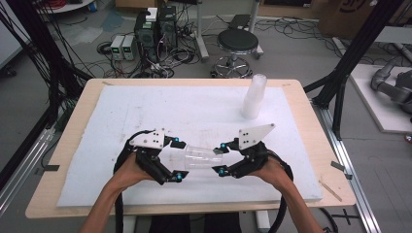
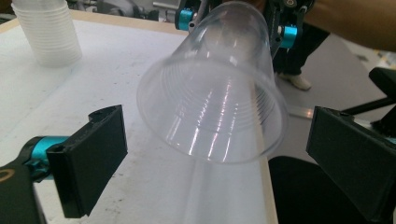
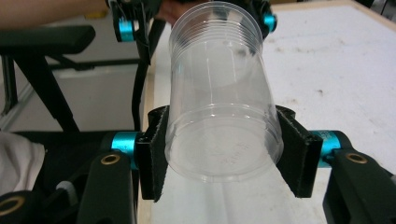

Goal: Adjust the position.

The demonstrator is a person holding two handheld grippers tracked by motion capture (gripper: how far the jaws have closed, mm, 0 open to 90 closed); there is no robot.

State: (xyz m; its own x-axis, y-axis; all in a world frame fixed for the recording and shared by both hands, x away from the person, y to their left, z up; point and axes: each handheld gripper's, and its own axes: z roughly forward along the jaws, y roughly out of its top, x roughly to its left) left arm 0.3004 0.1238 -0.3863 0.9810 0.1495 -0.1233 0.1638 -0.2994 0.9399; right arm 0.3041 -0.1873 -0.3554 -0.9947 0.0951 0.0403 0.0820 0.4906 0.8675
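Sideways: clear cup point(image 1: 201, 156) horizontal, base clamped by right gripper point(image 1: 219, 158), mouth facing wide-open left gripper point(image 1: 179, 159).

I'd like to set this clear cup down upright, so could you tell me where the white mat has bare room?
The white mat is bare across its far left, and in the middle between the cup stack and the grippers. It is crowded near the front edge, where the left gripper and right gripper meet around the clear cup.
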